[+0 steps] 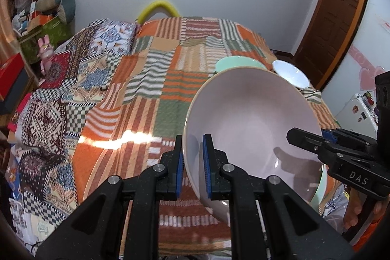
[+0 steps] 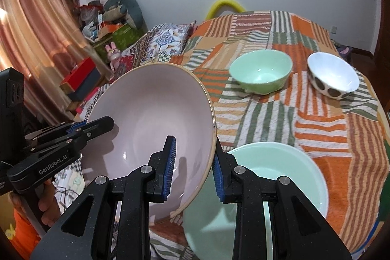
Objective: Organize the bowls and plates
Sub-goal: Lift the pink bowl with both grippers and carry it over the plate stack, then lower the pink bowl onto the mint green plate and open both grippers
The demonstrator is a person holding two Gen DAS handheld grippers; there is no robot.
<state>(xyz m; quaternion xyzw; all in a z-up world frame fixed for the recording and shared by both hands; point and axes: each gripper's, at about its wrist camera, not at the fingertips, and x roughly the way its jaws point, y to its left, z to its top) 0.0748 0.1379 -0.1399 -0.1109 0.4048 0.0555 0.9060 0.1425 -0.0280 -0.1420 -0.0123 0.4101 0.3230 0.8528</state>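
Note:
A large pink bowl [image 1: 253,128] is held tilted above the bed between both grippers. My left gripper [image 1: 192,167] is shut on its left rim; it also shows in the right wrist view [image 2: 97,126]. My right gripper [image 2: 193,169] is shut on the pink bowl's [image 2: 151,113] right rim; it also shows in the left wrist view [image 1: 307,138]. A large pale green bowl [image 2: 280,177] sits on the bed just under and right of the pink bowl. A small green bowl [image 2: 260,72] and a white bowl with dark spots [image 2: 334,76] stand farther back.
The patchwork orange, green and white bedspread [image 1: 151,79] covers the bed. A patterned blanket [image 1: 56,99] lies along its left side. Boxes and soft toys [image 1: 41,16] are piled at the far left. A wooden door [image 1: 338,23] is at the right.

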